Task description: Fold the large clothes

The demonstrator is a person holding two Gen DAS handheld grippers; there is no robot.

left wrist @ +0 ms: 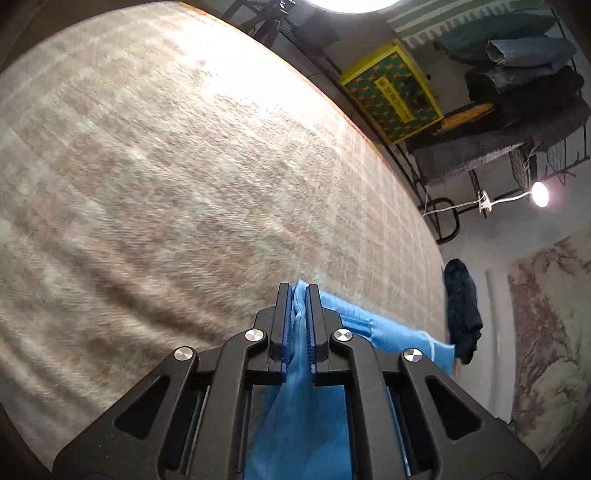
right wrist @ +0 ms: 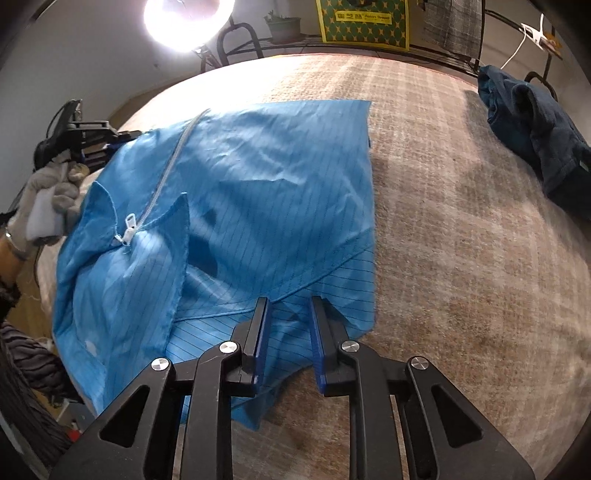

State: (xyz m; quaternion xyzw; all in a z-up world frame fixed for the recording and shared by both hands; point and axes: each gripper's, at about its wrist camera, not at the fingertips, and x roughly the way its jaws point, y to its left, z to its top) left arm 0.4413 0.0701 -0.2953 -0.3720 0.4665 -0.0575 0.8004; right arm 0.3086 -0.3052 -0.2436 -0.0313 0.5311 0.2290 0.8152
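Note:
A large light-blue zip-front garment (right wrist: 258,192) lies partly folded on the beige carpeted surface (right wrist: 461,240), its white zipper (right wrist: 162,184) running toward the far left. My right gripper (right wrist: 288,306) is open, its jaws standing over the garment's near edge with cloth between them. My left gripper (left wrist: 298,295) is shut on a bunched edge of the same blue garment (left wrist: 306,406), which hangs down between its fingers. The left gripper also shows in the right wrist view (right wrist: 88,136), held in a gloved hand at the garment's far left side.
A dark navy garment (right wrist: 535,136) lies bunched at the far right of the surface, and it also shows in the left wrist view (left wrist: 461,310). Beyond the edge stand a yellow-green box (left wrist: 391,92), a rack with piled clothes (left wrist: 524,74) and bright lamps (right wrist: 188,18).

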